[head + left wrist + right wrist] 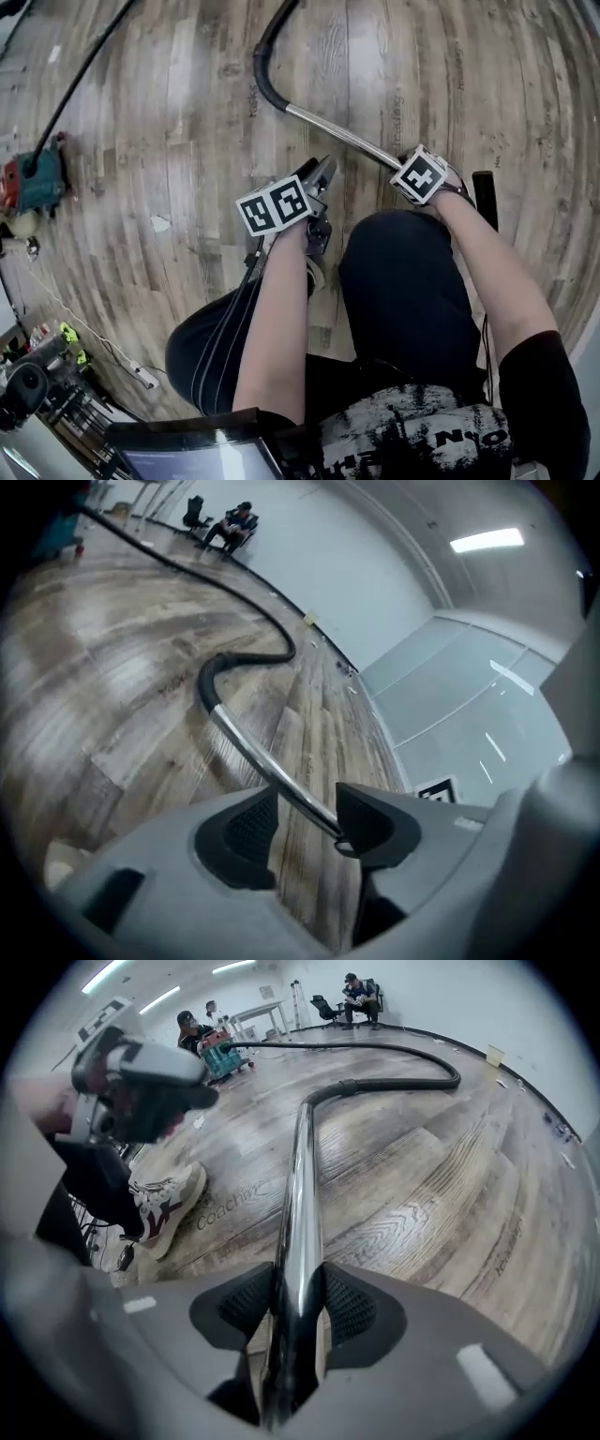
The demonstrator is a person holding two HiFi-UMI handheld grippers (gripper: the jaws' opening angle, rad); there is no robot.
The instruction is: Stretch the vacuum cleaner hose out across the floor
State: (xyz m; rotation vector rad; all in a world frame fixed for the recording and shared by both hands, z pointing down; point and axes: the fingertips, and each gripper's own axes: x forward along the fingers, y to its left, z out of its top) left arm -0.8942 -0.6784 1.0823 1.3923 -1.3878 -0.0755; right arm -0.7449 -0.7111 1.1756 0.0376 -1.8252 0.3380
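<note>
Wand tight in right tool, left tool with jaws wide apart; seated person only in gripper views.

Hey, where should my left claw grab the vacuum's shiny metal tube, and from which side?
Take the straight chrome tube on its bare stretch between the right claw, shut on it, and the black hose bend. Bring the open left claw from the near side, jaws straddling it crosswise: the tube is thin, round and rigid there, so it should seat well.
</note>
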